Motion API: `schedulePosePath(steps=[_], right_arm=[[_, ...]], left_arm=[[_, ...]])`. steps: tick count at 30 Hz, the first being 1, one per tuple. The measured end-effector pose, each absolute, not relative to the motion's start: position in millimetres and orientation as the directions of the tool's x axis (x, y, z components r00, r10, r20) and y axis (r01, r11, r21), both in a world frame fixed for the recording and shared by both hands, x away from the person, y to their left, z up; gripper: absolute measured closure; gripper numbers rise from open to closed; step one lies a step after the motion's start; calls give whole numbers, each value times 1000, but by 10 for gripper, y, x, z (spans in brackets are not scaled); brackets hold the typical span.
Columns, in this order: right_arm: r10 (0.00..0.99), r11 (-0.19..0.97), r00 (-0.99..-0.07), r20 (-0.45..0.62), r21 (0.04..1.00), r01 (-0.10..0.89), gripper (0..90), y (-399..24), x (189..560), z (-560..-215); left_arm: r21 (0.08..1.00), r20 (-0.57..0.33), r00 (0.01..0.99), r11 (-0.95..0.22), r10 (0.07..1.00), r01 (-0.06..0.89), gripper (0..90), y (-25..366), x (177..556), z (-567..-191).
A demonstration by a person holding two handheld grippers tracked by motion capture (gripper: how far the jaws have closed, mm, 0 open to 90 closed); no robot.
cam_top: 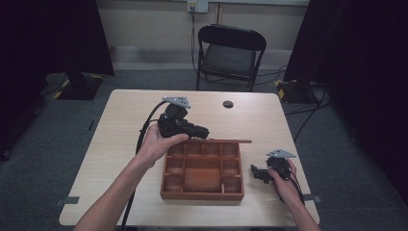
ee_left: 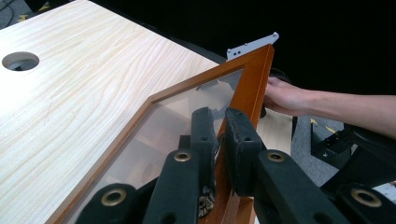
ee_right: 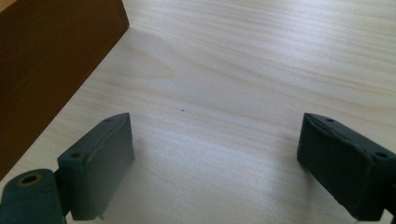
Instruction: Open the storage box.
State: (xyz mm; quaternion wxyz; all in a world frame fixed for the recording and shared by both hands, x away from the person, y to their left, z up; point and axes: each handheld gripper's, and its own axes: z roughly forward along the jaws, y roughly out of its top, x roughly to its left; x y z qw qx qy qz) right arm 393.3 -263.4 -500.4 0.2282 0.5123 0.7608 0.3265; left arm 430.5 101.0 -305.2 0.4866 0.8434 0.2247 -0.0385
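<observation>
A brown wooden box [cam_top: 203,171] with several compartments lies near the table's front. Its glass-paned lid [cam_top: 226,141] stands raised along the far side, seen edge-on from above. My left gripper [cam_top: 204,131] is at the lid's left end. In the left gripper view it [ee_left: 219,135] is shut on the lid's wooden frame [ee_left: 254,79], with the glass pane [ee_left: 187,107] to its left. My right gripper [cam_top: 257,172] rests on the table right of the box. Its jaws [ee_right: 215,154] stand wide open over bare wood, with the box's side wall [ee_right: 46,60] at the left.
The light wooden table [cam_top: 125,125] has a round cable hole [cam_top: 228,104] near its far edge. A black folding chair [cam_top: 231,53] stands beyond the table. Dark curtains hang at both sides. The right hand [ee_left: 289,95] shows past the lid.
</observation>
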Motion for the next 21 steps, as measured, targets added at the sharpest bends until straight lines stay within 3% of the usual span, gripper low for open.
schedulePosePath(steps=[21], right_arm=[[929,262,-371,-13,731,631,99,-2634,3933,-5004]], left_arm=[[810,-274,898,-420,345,409,827,1011,4287,-3059]])
